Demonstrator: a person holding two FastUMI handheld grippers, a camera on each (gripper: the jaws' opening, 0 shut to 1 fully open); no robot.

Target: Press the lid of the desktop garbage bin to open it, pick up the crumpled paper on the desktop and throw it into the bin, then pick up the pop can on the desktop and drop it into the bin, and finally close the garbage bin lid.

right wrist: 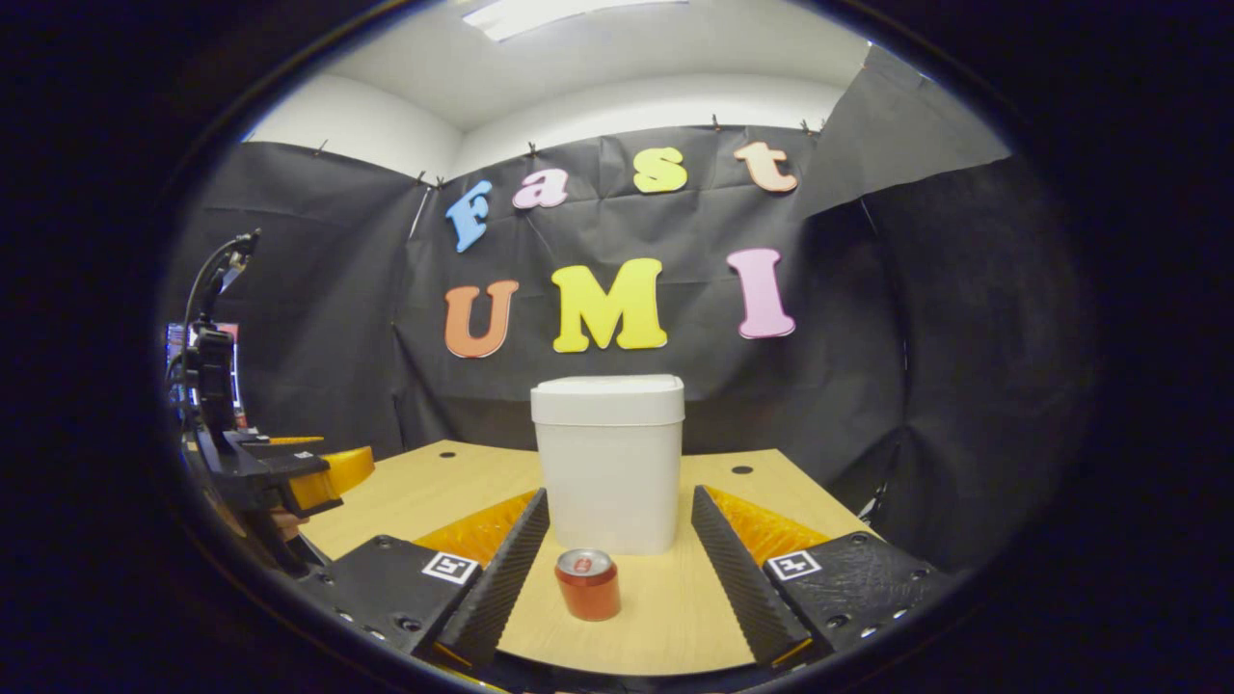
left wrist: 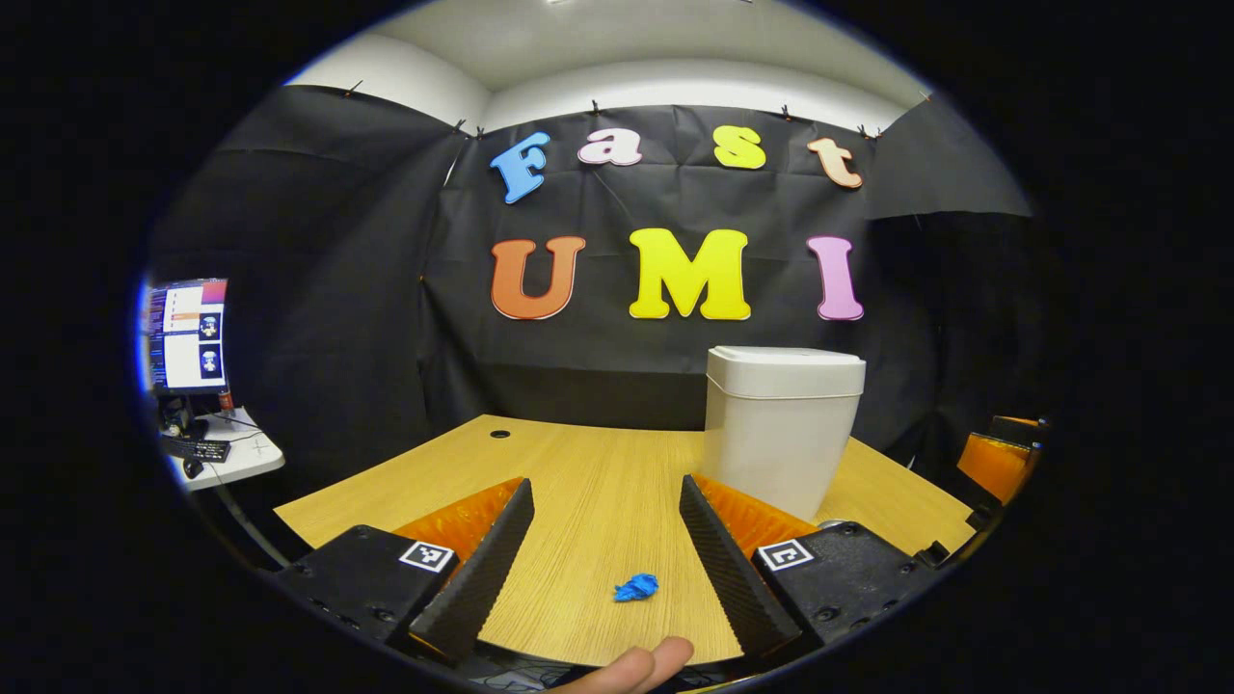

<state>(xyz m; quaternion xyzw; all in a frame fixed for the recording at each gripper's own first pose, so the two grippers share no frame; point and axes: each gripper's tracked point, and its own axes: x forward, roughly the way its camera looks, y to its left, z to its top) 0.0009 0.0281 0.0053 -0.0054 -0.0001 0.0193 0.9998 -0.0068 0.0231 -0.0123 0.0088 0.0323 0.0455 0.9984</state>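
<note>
**Bin shut, paper and can on desk**

Your bin [right wrist: 607,463] stands lid down at 12 o'clock on the desk [right wrist: 424,492]. The can [right wrist: 587,583] stands upright between your right gripper [right wrist: 620,569] fingers, spread wide, untouched. Blue paper [left wrist: 636,587] lies between your left gripper [left wrist: 605,554] fingers, also wide. A monitor [left wrist: 186,334] sits at 9 o'clock.
</note>
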